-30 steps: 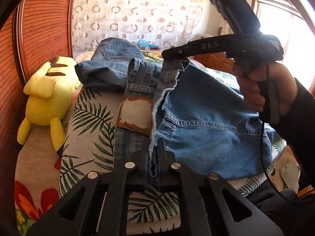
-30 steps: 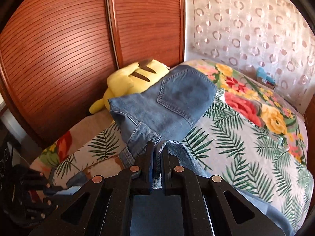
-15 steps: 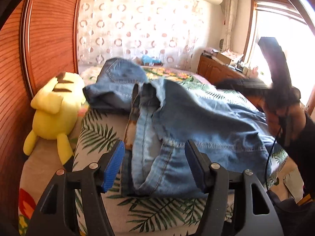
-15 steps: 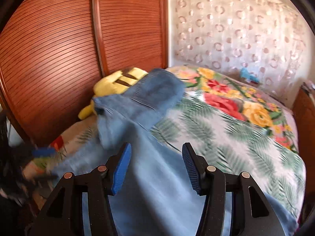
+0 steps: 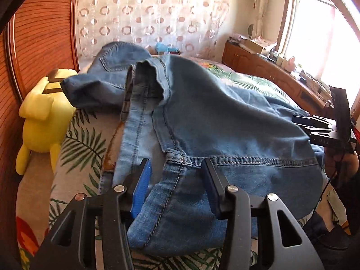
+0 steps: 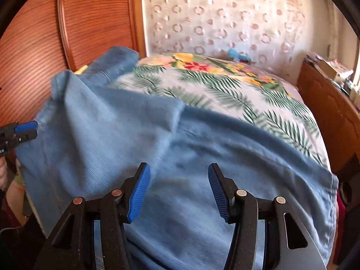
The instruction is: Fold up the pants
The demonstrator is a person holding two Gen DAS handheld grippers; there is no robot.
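Blue jeans (image 5: 225, 123) lie spread and partly folded over on the leaf-print bed cover (image 5: 78, 146). My left gripper (image 5: 177, 184) hovers at their near edge. Its jaws are closing, with a seamed fold of denim between the blue pads (image 5: 141, 186), which do not press on it. In the right wrist view the jeans (image 6: 135, 146) fill the foreground. My right gripper (image 6: 178, 186) stands open just above the cloth, holding nothing. It also shows at the right edge of the left wrist view as the right gripper (image 5: 299, 123), held by a hand. My left gripper (image 6: 31, 130) appears at the far left.
A yellow plush toy (image 5: 42, 117) leans against the ribbed wooden wardrobe (image 6: 33, 45) left of the bed. A wooden cabinet (image 6: 326, 103) with clutter runs along the right side under a bright window. A patterned curtain (image 6: 225, 22) hangs behind the bed.
Both grippers were shut on the jeans' edges and have let go and opened. The denim has dropped flat onto the bed. The right gripper swung away to the right and lower.
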